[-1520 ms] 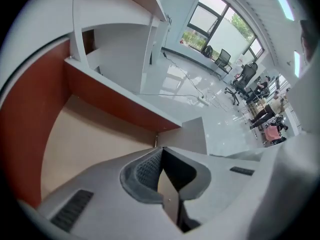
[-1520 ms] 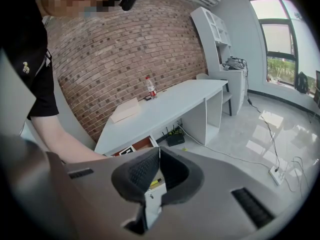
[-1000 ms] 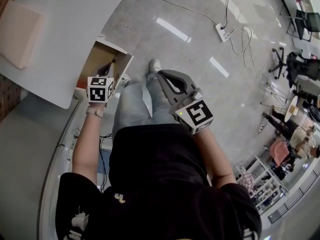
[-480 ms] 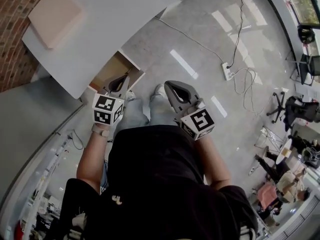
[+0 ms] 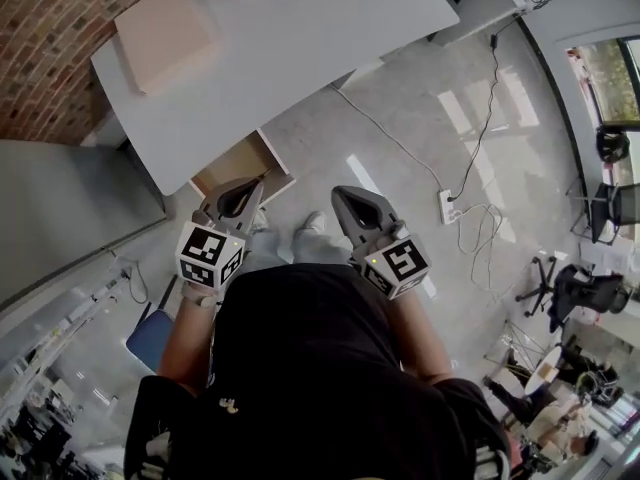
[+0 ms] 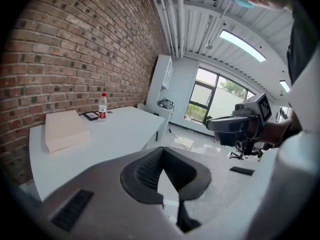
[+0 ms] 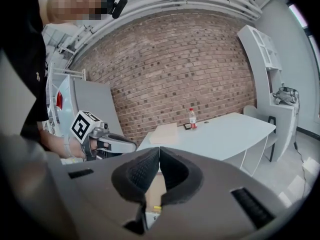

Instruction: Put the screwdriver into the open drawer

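Screwdriver point(image 7: 157, 208) is seen only as 1 small yellow bit lying inside the open drawer point(image 5: 232, 163), under the desk point(image 5: 300, 38). Which way it points cannot be told. Left gripper point(image 6: 162, 149) and right gripper point(image 7: 159, 149) are both pressed together with nothing pinched.

The open drawer point(image 5: 240, 161) gapes upward at its front — the worktop point(image 5: 300, 58) overhangs its back; bare floor point(image 5: 400, 118) lies open to the right.
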Action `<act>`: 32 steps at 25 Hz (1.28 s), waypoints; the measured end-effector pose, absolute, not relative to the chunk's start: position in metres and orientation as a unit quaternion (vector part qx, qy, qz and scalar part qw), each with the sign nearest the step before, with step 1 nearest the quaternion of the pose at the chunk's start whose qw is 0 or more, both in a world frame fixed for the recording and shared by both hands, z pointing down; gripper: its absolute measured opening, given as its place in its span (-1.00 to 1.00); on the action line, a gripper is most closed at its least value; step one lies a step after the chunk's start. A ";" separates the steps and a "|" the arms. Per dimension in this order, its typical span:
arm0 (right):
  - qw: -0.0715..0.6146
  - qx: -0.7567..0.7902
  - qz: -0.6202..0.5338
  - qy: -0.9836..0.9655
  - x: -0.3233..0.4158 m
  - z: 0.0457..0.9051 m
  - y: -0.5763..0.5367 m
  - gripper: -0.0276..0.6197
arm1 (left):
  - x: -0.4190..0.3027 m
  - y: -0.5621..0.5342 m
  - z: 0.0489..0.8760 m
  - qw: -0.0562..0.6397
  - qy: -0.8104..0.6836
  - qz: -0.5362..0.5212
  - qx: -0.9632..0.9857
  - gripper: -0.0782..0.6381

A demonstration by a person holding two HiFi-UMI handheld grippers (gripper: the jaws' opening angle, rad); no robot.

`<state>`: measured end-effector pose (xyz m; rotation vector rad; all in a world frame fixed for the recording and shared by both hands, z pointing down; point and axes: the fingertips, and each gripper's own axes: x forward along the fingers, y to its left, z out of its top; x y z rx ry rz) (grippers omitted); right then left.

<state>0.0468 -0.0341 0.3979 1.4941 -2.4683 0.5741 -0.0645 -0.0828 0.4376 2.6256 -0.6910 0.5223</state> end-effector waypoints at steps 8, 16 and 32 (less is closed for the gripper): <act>0.083 0.456 0.154 -0.872 0.035 0.334 -0.044 -0.88 | -0.079 -0.084 0.366 0.168 -0.300 0.130 0.930 -0.77; 0.075 0.429 0.120 -0.892 0.021 0.297 -0.053 -0.88 | -0.093 -0.080 0.308 0.140 -0.332 0.087 0.929 -0.77; 0.077 0.407 0.082 -0.906 -0.003 0.263 -0.057 -0.88 | -0.143 -0.076 0.257 0.106 -0.388 0.052 0.914 -0.77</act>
